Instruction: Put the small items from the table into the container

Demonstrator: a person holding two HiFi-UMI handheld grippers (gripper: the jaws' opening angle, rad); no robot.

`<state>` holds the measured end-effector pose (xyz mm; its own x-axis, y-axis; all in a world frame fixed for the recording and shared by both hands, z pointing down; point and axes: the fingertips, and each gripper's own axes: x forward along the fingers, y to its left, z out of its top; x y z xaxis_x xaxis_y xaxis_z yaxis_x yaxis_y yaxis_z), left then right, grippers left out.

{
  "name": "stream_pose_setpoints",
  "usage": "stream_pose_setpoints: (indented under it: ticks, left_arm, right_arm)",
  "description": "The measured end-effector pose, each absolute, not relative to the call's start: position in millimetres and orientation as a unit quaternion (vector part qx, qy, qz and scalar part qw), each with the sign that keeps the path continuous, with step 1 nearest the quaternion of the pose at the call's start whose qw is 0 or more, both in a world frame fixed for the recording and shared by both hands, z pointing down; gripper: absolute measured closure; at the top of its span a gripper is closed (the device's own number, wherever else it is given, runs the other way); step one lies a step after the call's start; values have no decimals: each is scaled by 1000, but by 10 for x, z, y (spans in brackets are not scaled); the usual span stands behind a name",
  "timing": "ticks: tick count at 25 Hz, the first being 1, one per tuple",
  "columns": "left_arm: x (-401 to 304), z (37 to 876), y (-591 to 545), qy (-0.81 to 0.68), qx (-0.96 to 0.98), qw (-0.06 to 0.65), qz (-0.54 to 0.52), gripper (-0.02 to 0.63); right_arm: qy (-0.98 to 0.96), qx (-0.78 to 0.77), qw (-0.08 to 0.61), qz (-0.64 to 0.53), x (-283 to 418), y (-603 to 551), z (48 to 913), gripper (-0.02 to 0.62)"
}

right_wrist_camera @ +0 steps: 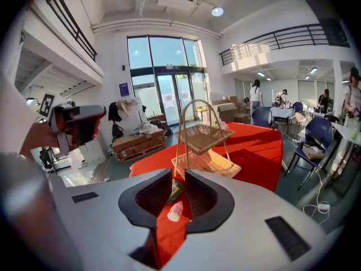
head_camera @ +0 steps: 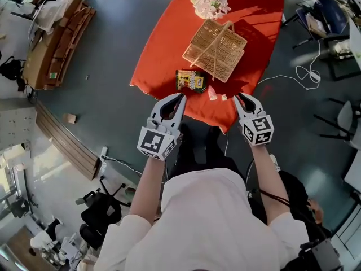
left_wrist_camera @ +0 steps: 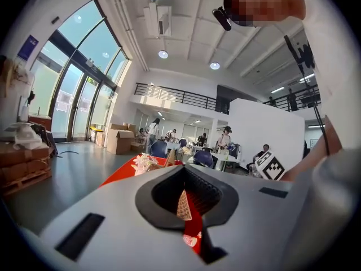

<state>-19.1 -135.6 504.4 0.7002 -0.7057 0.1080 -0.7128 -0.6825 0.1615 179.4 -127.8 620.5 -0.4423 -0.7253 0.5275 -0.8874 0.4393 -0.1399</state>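
Head view has the red-covered counter filling the upper middle. A wicker basket sits on it with its handle up, and a bunch of pale flowers lies past that at the far end. The basket looks empty from above, so I'd say nothing's been put in yet.

The left gripper and right gripper both hang at the near edge of the counter. The left jaws are closed tip to tip with nothing in them; the left gripper view only shows the counter and a bit of basket through the hole behind the tips. The right jaws stand a little apart and empty. In the right gripper view the gap lines up on a pink candy lying on the counter just ahead.

Small stuff: a yellow-green snack packet lies just in front of the basket. The pink candy and a tiny wrapped piece sit near the front edge, between the two grippers.

My guess is it's all very light. The packet is probably crinkly and slippery, so pinch it by an edge or seam. The candy is small and its wrapper is likely slick, so take it across the middle, low to the counter, or it may squirt out.
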Motion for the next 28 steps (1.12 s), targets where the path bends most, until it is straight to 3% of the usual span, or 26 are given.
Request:
stream_pose_setpoints:
  ticks: [8, 14, 21, 28]
  left_arm:
    - [-349, 5455, -1310, -420, 898, 128, 36, 598]
    - [-458, 5678, -1254, -433, 889, 138, 55, 598]
    - [-514, 5818, -1230, -451, 877, 156, 56, 598]
    - [-524, 5738, -1240, -455, 876, 148, 53, 598]
  right_arm:
    - [-797, 449, 293, 279, 1921, -1354, 7655, 528]
    - [-772, 424, 356, 312, 1868, -1335, 8405, 482]
    - [-747, 420, 410, 313, 1848, -1307, 8863, 459]
    - [-751, 422, 403, 308, 1864, -1339, 8718, 474]
